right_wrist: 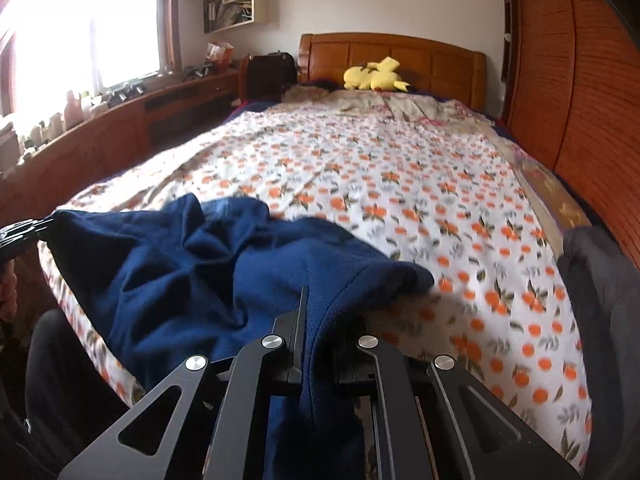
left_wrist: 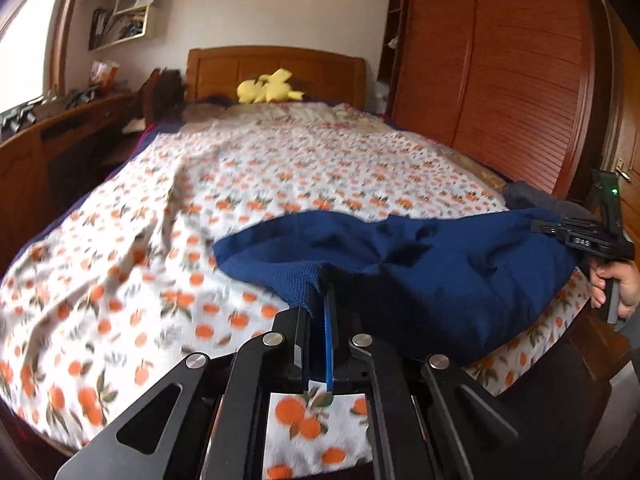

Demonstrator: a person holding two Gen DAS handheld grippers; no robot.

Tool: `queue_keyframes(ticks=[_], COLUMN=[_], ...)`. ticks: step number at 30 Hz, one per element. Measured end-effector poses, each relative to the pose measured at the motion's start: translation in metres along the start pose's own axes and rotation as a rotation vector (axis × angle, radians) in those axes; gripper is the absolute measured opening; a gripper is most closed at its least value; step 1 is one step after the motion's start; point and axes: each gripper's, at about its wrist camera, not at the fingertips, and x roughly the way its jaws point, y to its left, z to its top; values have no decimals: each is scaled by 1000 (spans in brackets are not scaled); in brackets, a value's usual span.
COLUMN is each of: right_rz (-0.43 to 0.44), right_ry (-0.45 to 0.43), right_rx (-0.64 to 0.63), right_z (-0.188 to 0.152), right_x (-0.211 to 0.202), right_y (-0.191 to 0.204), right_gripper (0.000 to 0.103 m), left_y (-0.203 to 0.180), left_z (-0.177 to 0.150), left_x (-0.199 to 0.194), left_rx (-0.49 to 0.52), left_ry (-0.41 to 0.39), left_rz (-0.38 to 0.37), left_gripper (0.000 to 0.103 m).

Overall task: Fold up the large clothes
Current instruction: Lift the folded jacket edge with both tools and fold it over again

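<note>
A dark blue knitted garment [left_wrist: 440, 264] lies crumpled across the near end of the bed, stretched between both grippers. My left gripper [left_wrist: 320, 292] is shut on one corner of it, the cloth pinched between the black fingers. In the right wrist view the same blue garment [right_wrist: 192, 264] spreads to the left, and my right gripper [right_wrist: 316, 312] is shut on its other corner, with a fold hanging down between the fingers. The right gripper's body [left_wrist: 592, 236] and the hand holding it show at the right edge of the left wrist view.
The bed carries a white sheet with orange fruit print [right_wrist: 400, 184]. A yellow plush toy [right_wrist: 376, 75] rests by the wooden headboard [left_wrist: 276, 68]. A wooden wardrobe [left_wrist: 500, 72] runs along the right side. A dark grey cloth [right_wrist: 600, 280] lies at the bed's right corner. A wooden counter [right_wrist: 120, 128] under the window lines the left.
</note>
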Motion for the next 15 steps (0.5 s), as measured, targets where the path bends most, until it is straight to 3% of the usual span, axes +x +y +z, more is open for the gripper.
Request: queue_keyframes(ticks=[10, 15], right_rz=[-51, -89], right_ry=[57, 85], right_rx=[33, 56], right_z=[-30, -38], right_x=[12, 13], right_y=[-6, -11], right_gripper=[10, 25], left_y=[6, 14], left_z=[-19, -33], left_x=[8, 15], left_rx=[21, 5], left_ry=[21, 67], left_rz=[38, 48], left_gripper=[5, 9])
